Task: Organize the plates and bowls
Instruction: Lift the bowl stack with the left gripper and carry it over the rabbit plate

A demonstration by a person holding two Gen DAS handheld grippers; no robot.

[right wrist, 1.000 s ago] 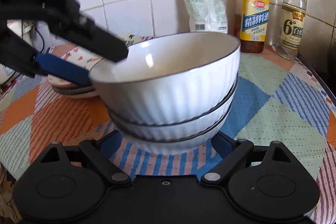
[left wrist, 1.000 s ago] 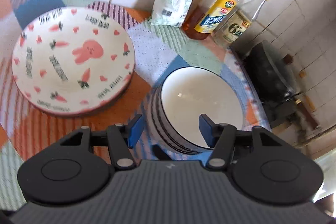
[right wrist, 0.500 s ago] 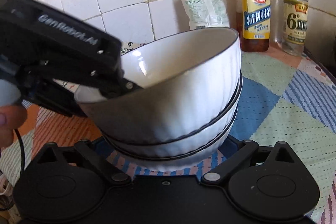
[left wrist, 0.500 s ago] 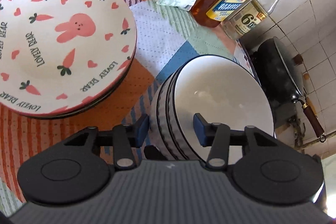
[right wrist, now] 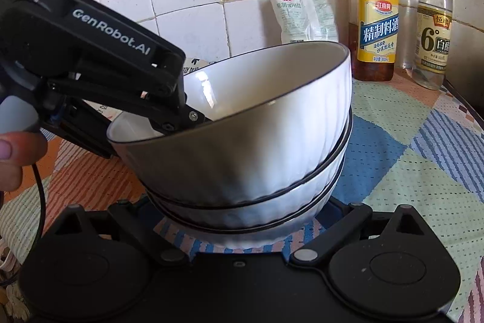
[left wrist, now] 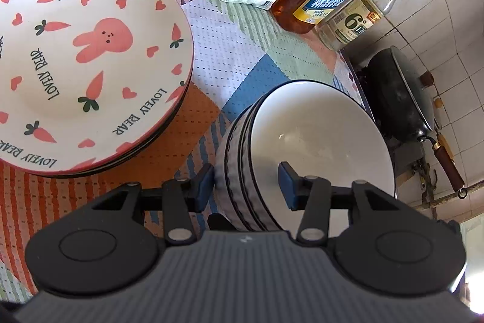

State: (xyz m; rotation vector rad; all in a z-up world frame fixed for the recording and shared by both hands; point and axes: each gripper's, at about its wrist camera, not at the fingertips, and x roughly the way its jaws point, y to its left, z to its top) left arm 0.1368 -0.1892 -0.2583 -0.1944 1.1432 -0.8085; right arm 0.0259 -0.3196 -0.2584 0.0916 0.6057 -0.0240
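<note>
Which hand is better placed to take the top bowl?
Left. The left tongs straddle the top bowl rim, open. The right tongs sit low, open around the stack's base.

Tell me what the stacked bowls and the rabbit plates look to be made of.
Stacked bowls: likely glazed ceramic, glossy white with a sharp window glint inside, ribbed walls, dark rims. Rabbit plates: probably glazed ceramic too, though melamine is possible; smooth cream face with a soft sheen and printed carrots and hearts.

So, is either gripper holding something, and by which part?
Left gripper straddles the rim of the top bowl, one finger inside, one outside; that bowl tilts, but a firm clamp cannot be told. Right gripper is open, holding nothing.
</note>
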